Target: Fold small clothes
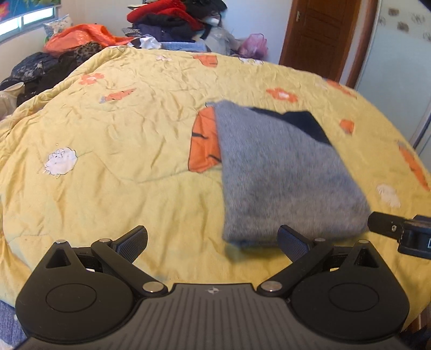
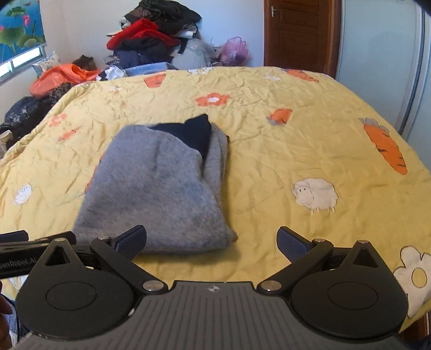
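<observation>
A small grey knitted garment with a dark navy part at its far end lies folded on the yellow quilt. My left gripper is open just in front of its near left edge, nothing between the fingers. In the right wrist view the same grey garment lies ahead and to the left, its navy part showing at the top. My right gripper is open at its near right corner, fingers empty. The right gripper's tip shows at the left view's right edge.
The yellow quilt carries carrot, flower and sheep patches. A heap of clothes and an orange bag sit behind the bed. A brown door and a pale wardrobe stand at the right.
</observation>
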`<state>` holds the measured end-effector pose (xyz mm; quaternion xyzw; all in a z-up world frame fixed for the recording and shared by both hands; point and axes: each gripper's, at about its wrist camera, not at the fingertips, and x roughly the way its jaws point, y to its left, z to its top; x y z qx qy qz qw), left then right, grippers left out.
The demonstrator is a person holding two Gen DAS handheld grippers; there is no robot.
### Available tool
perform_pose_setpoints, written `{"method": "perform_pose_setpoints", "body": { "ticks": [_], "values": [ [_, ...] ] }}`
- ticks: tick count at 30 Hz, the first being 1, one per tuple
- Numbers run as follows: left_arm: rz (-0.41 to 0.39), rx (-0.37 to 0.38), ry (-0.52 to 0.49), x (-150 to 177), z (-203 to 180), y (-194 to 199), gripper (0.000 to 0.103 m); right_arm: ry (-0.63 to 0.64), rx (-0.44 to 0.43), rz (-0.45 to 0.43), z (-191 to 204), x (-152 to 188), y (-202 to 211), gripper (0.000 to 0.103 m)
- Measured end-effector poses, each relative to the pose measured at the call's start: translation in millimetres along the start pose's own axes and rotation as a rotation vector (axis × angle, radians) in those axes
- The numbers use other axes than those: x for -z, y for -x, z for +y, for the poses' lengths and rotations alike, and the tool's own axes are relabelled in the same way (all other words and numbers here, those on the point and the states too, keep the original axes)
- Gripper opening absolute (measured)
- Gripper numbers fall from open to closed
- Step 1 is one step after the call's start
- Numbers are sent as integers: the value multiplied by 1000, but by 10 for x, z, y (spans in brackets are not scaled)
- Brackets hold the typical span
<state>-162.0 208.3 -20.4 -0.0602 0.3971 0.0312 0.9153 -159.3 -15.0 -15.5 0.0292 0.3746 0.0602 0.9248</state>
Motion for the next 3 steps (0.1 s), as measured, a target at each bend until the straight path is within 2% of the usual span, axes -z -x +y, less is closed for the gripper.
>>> {"method": "perform_pose_setpoints", "body": {
  "ticks": [3],
  "values": [
    [-30, -18, 11, -74, 76, 78, 103, -14, 13, -6, -6, -67, 8, 102]
  ]
}}
